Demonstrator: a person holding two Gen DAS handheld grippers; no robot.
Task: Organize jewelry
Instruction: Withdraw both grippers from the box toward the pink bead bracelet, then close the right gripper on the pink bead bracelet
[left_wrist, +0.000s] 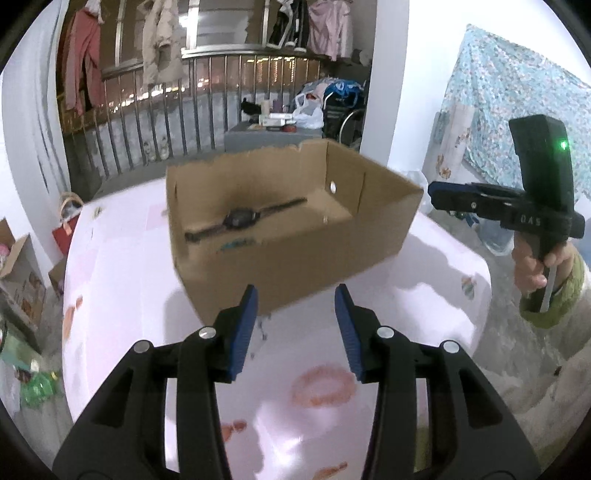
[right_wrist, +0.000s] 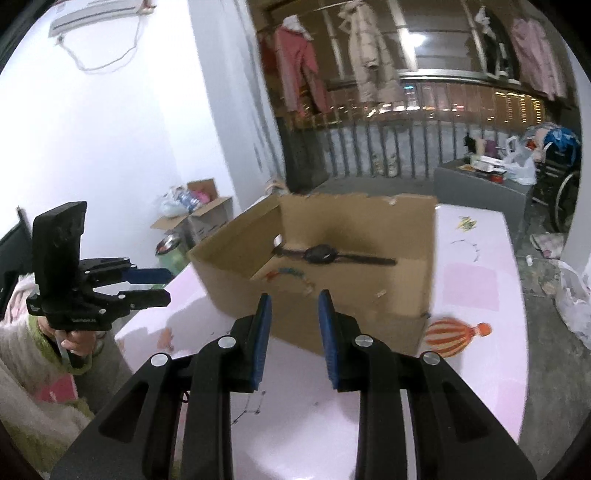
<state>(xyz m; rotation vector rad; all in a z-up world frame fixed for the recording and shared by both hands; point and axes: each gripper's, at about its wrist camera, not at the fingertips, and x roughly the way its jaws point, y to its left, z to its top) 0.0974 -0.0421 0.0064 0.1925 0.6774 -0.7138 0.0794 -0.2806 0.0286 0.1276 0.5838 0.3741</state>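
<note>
A pink table bore an open cardboard box at its far middle. Inside the box lay a black watch, with a coloured bracelet just nearer. A thin chain lay on the table close to the right gripper. The left gripper and the right gripper each stood with jaws apart and empty. Judged risk: a fine chain may slip from the pads or snag on the box's near wall during transfer.
</note>
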